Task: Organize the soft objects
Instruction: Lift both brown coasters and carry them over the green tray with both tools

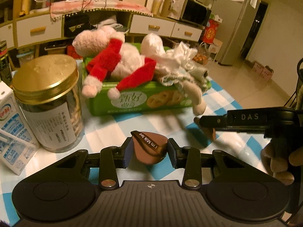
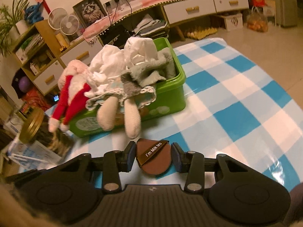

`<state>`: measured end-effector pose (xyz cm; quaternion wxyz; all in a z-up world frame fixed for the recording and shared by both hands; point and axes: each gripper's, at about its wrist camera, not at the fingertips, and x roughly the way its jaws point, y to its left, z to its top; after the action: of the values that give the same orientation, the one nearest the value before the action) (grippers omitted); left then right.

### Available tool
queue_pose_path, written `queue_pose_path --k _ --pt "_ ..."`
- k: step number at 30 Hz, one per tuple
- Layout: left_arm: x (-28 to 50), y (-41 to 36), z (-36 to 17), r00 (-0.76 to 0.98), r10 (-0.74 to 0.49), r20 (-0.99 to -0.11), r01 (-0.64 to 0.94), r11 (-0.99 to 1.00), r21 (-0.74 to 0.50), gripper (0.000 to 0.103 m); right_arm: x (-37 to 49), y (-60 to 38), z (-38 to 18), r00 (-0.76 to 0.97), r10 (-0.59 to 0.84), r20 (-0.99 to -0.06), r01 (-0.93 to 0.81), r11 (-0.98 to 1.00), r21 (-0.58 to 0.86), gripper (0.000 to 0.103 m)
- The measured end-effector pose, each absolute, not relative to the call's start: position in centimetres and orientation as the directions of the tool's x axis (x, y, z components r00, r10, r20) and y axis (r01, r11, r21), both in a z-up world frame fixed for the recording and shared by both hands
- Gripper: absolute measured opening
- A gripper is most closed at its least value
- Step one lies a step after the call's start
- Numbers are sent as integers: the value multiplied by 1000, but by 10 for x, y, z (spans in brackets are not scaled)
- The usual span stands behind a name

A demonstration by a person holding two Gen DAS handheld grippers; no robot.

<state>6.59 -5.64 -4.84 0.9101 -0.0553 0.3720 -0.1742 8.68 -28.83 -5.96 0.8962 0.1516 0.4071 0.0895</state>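
Brown puff point(image 1: 149, 147) between left gripper point(image 1: 149, 152) pads; another puff point(image 2: 153, 157) clamped by right gripper point(image 2: 153, 158).

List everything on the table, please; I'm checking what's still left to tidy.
tablecloth: 1, blue and white check, covers the table
green tin: 1, green, mid-table, open
plush toy: 1, pale with red sleeves, lying in the tin, arms over its rim
doll: 1, cream with a lace dress, in the tin, legs hanging over the front
white cloth: 1, white, piled in the tin
grey cloth: 1, grey, in the tin
jar: 1, clear with a gold lid, left of the tin
carton: 1, white and blue, beside the jar
brown puff: 2, brown, one in each gripper
left gripper: black, closed on a puff
right gripper: black, closed on a puff
hand: 1, on the right gripper's handle
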Motion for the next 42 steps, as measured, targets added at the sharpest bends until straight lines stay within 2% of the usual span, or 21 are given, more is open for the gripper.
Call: queue_pose_path --k 9,20,22,28,30,32,42 --pt "62 -53 -16 717 -395 -575 289 918 -270 40 73 -293 -24 661 375 -650 -38 881 471 10" --pt "78 -57 3 770 -394 -502 253 910 -327 40 85 -303 6 727 403 -555 8 804 594 10" --pt "79 -58 -1 753 -408 -516 259 905 -338 41 84 -301 7 714 402 -574 -1 820 573 10" --pt "75 -60 -23 697 -402 -593 274 915 -298 41 81 -277 -22 547 377 -747 -112 918 381 19" --pt "73 -56 -28 685 -396 -612 270 918 -291 41 78 -271 -33 502 356 -789 -150 934 326 31" --pt "71 -53 -32 677 -388 -625 263 921 -286 41 73 -266 -42 478 325 -816 -182 945 270 38" --pt "65 -48 -36 669 -371 -644 254 928 -271 41 70 -238 -69 441 227 -868 -273 956 111 38"
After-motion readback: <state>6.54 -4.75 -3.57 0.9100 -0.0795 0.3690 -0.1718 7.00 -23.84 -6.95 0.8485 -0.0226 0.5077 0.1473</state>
